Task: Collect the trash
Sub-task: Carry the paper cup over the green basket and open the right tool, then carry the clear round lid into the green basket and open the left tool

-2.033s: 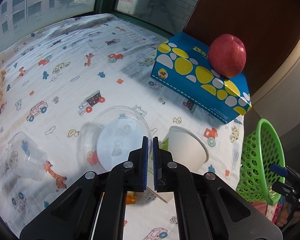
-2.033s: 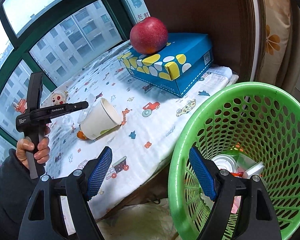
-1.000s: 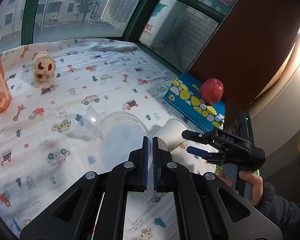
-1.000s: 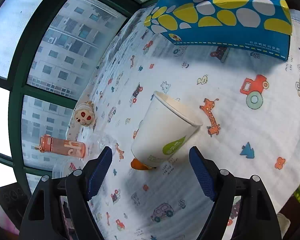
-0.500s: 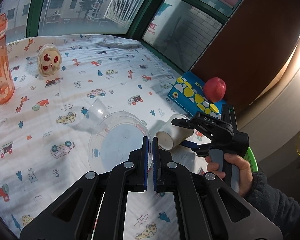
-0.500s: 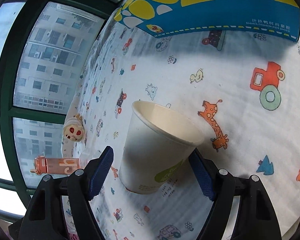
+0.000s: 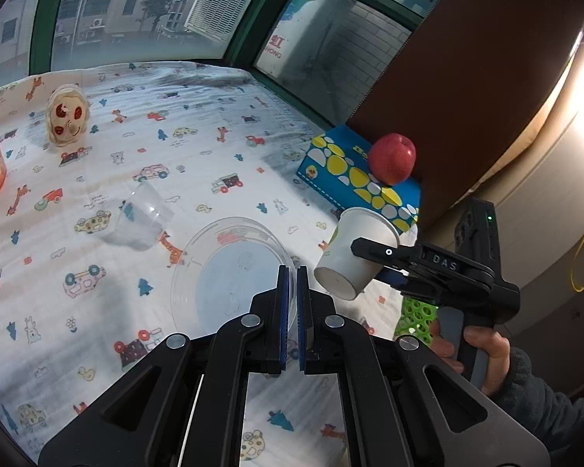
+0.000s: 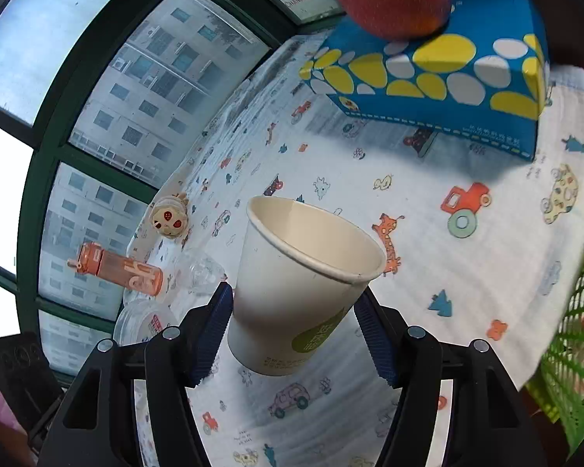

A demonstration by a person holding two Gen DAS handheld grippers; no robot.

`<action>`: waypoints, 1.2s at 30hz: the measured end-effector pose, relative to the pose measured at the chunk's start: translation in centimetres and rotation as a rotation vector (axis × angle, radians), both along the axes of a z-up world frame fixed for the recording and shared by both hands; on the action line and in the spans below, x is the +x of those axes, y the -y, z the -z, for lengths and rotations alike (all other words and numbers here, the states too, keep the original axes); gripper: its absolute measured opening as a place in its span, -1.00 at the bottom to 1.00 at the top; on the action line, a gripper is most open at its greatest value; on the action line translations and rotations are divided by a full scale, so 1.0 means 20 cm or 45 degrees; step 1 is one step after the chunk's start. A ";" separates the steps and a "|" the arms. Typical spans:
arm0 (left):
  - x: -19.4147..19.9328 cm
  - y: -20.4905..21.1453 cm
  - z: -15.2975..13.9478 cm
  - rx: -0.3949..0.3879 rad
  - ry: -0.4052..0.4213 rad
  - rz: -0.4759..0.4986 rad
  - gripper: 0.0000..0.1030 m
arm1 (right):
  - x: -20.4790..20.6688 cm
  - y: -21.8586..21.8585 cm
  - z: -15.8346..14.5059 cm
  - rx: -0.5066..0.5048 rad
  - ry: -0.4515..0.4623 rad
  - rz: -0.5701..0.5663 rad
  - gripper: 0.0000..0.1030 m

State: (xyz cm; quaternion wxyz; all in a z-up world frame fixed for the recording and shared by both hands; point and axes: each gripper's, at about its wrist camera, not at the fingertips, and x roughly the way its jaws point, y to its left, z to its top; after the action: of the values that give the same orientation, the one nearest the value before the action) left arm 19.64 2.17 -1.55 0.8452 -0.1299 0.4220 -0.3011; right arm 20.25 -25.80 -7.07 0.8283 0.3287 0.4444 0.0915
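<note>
Beside tall green-framed windows, a cartoon-print sheet (image 7: 198, 148) covers the surface. Right gripper (image 8: 294, 325), jaws just closing, clamps the paper cup (image 8: 299, 284) lifted clear of it; left gripper (image 7: 293, 303) is fully closed, empty. Only the left view shows the hand (image 7: 482, 354); only the right shows the basket (image 8: 576, 342) well.

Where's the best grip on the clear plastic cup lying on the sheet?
Across the side wall near the open rim, coming down from above. The clear cup lies on its side on the sheet, so its round wall faces up. It looks thin, so squeeze lightly. The left gripper, shut and empty, is nearest.
</note>
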 end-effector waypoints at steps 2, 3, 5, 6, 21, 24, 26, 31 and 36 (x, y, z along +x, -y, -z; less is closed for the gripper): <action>-0.02 0.06 -0.01 -0.004 0.003 0.022 -0.96 | -0.08 0.02 -0.05 -0.060 0.044 -0.018 0.20; -0.03 0.08 -0.02 -0.010 0.005 0.034 -0.96 | -0.12 0.04 -0.08 -0.092 0.065 -0.025 0.20; -0.06 0.14 -0.03 -0.015 0.008 0.057 -0.96 | -0.20 0.07 -0.13 -0.154 0.106 -0.036 0.20; -0.07 0.18 -0.04 -0.017 0.010 0.071 -0.96 | -0.24 0.09 -0.15 -0.186 0.123 -0.038 0.20; -0.24 0.69 -0.13 -0.038 0.036 0.284 -0.96 | -0.77 0.69 -0.23 -0.511 0.104 0.177 0.21; -0.27 0.77 -0.15 -0.038 0.039 0.320 -0.96 | -0.82 0.81 -0.19 -0.548 0.059 0.237 0.21; -0.29 0.83 -0.16 -0.034 0.042 0.344 -0.96 | -0.84 0.86 -0.16 -0.570 0.030 0.258 0.21; -0.34 0.96 -0.18 -0.023 0.044 0.406 -0.96 | -0.87 0.95 -0.12 -0.626 0.001 0.309 0.22; -0.40 1.08 -0.19 -0.027 0.037 0.473 -0.96 | -0.92 1.00 -0.14 -0.625 0.028 0.336 0.30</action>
State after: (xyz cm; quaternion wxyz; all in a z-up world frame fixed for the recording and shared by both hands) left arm 11.69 -19.51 2.30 0.7796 -0.0543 0.4234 -0.4582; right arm 1.80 -45.74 -4.29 0.8926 0.1723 0.3978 -0.1241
